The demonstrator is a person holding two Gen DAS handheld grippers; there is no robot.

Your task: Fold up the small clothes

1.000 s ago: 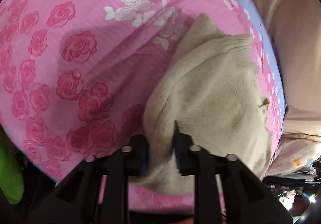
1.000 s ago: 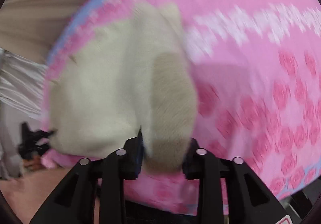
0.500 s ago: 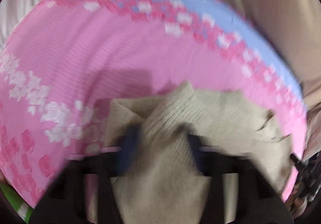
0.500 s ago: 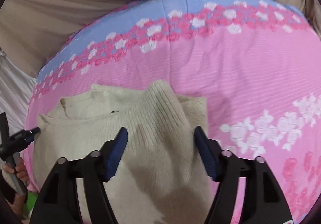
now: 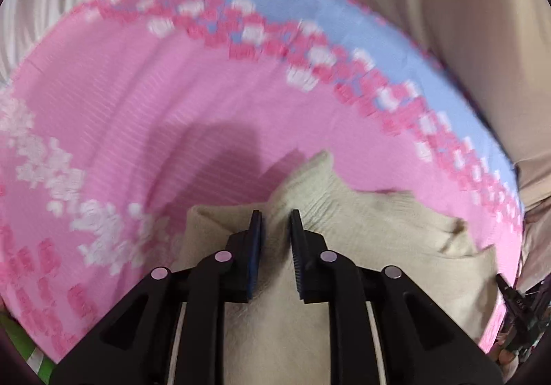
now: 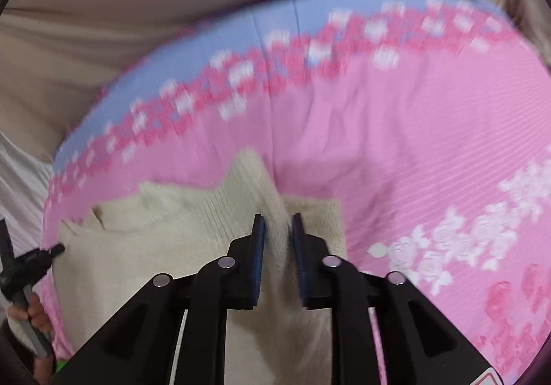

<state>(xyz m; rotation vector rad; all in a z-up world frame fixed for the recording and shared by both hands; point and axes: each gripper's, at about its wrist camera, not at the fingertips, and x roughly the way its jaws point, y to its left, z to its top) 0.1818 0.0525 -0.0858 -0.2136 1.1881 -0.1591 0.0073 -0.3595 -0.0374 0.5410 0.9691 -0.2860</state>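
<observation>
The left gripper [image 5: 275, 212] and the right gripper [image 6: 278, 216] each stand narrowed around a raised ridge of the cream knit garment [image 5: 361, 230]; whether either set of pads actually clamps the knit cannot be told. Judged step: carry the pinched fold across; keep both grippers level and move them together, so the layer lands flat. The garment lies on the pink floral bedsheet [image 5: 155, 102], near its blue border [image 5: 310, 6].

Cream sweater [image 5: 361, 233] is ribbed, fuzzy knit; pink floral bedsheet [image 5: 137, 116] is finely ridged matt cloth; left claw [image 5: 275, 216] matt black plastic.
</observation>
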